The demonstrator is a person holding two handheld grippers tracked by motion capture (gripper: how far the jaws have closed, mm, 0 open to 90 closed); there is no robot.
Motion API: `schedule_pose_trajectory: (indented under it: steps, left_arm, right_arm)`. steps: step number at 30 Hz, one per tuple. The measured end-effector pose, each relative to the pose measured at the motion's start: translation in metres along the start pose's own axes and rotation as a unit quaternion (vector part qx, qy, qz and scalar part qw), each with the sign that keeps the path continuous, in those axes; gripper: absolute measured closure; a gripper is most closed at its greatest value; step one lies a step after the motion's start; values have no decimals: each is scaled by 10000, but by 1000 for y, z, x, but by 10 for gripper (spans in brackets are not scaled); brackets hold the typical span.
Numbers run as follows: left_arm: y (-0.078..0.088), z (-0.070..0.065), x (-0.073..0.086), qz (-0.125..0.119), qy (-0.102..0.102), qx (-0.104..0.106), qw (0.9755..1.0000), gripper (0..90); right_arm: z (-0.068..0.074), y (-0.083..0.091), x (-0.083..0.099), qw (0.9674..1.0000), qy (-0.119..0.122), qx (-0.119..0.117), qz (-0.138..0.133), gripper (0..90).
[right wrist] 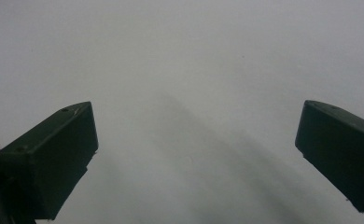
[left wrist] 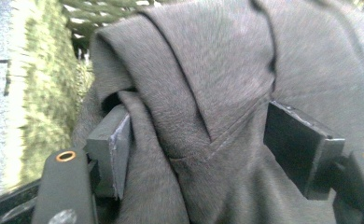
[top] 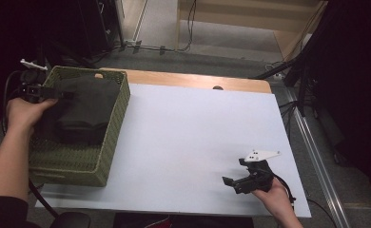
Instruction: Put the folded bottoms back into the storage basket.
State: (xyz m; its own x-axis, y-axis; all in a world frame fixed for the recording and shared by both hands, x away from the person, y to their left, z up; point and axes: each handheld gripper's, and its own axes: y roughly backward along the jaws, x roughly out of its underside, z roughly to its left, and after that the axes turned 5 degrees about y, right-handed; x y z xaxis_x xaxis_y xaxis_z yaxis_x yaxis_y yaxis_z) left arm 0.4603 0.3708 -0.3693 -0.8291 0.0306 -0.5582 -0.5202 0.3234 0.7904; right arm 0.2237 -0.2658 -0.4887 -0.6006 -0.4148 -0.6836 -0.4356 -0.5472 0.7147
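Dark grey cloth (top: 83, 108), folded and bunched, sits inside the green woven basket (top: 108, 142) at the left end of the white surface (top: 188, 137). And there is the left gripper (top: 60, 93), reaching over the basket's left rim, right down at the fabric! From the left gripper view, a thick fold of the cloth (left wrist: 203, 126) runs up between the two black jaws; they stand fairly wide, the left pad against the fabric's edge, the right one just beside it with no squeeze visible, so this is a loose straddle rather than a clamp. The basket's wall (left wrist: 49, 93) shows green and blurred off to one side. Over at the near right corner, the right gripper (top: 231, 183) rests low over the bare surface, well apart from the basket. Its own view shows the jaws spread wide, nothing between them.
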Motion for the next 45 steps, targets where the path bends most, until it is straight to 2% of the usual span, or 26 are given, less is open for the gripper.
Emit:
schedule_pose_trajectory:
  steps: [7, 11, 14, 20, 22, 25, 27, 32, 34, 36, 38, 43, 45]
  left_arm:
    - [22, -5, -8, -114, -29, 26, 9999, 279]
    - [35, -9, -12, -250, -8, 160, 9996, 284]
    - [37, -15, -15, -203, 17, 295, 9994, 304]
    - [23, -33, -19, 15, -10, 505, 9987, 428]
    - [18, -39, -21, 68, -103, 606, 9981, 492]
    - [12, -46, -22, 46, -164, 701, 9974, 588]
    - [8, -50, -23, 51, -207, 784, 9967, 689]
    - [0, -65, -24, -53, -470, 850, 9953, 872]
    - [-6, -71, -25, 26, -519, 846, 9951, 882]
    - [-12, -79, -26, 78, -668, 784, 9946, 882]
    - [-18, -86, -26, 86, -733, 710, 9947, 882]
    - [-29, -96, -27, -11, -722, 737, 9947, 884]
    - [-35, -100, -26, 48, -709, 731, 9948, 881]
  right_arm:
    - [0, 0, 0, 10000, -3, 0, 5, 0]
    - [0, 0, 0, 10000, -5, 0, 11, 0]
    - [0, -1, 0, 10000, 2, 3, 18, 0]
    - [0, 0, 0, 10000, -6, 1, 7, 0]
    - [0, 0, 0, 10000, -8, 7, 4, 0]
    - [-1, 0, 0, 10000, -11, 13, 0, 0]
    - [-1, 0, 0, 10000, -5, 13, 6, 0]
    - [-1, 1, 0, 10000, -7, 9, -2, 0]
    - [-1, 0, 0, 10000, -17, 13, -1, 0]
    - [-1, 0, 0, 10000, -6, 11, 5, 0]
    - [-1, 1, 0, 10000, -3, 11, -3, 0]
    - [-1, 1, 1, 10000, -23, 24, 9, 0]
    - [-1, 1, 1, 10000, -23, 21, 3, 0]
